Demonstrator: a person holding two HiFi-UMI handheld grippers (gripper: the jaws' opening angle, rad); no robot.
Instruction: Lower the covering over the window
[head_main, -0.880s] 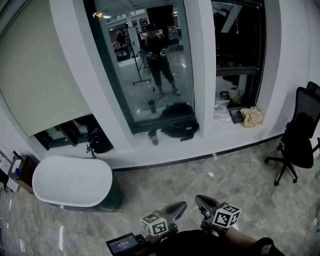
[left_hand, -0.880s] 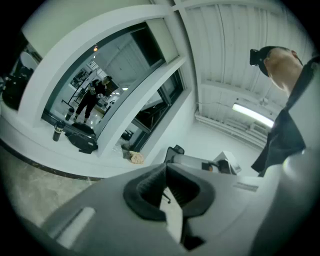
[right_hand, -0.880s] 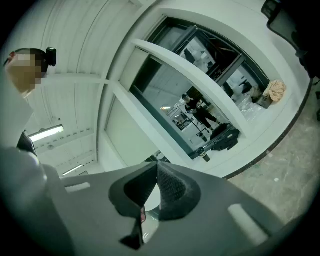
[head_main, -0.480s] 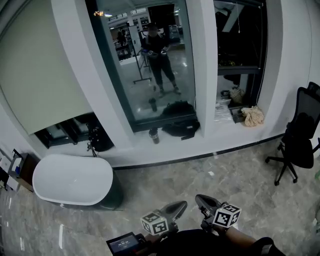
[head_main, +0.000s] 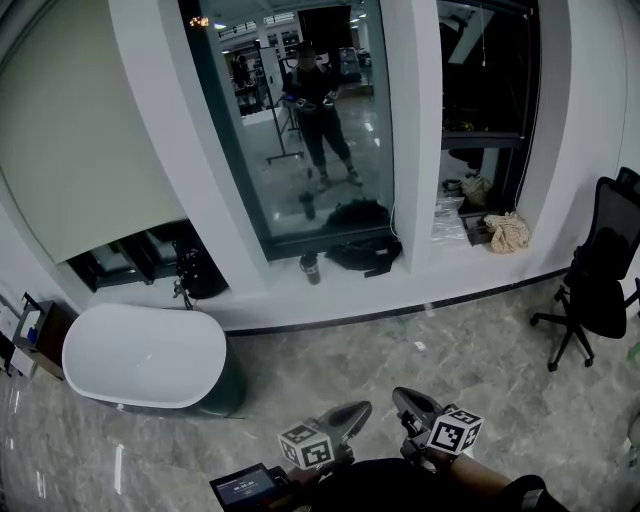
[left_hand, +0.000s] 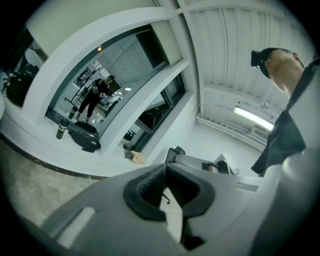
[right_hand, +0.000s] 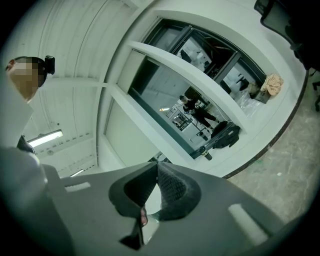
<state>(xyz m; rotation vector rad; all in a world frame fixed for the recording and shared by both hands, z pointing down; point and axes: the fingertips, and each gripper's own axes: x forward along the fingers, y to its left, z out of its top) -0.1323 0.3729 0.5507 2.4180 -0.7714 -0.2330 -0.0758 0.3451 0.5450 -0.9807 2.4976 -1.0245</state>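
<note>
Closed and empty, the grey left gripper (head_main: 352, 413) and right gripper (head_main: 408, 403) hang well apart from the tall, uncovered dark-glass window (head_main: 300, 130); nothing is lowered yet.

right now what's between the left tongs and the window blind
Head view: from the shut left tongs, a stretch of marble floor, then the white oval tub standing under the blind.

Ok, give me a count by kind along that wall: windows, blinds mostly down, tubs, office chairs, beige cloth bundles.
Windows: 3
Blinds mostly down: 1
White tubs: 1
Office chairs: 1
Beige cloth bundles: 1
Total: 7
</note>
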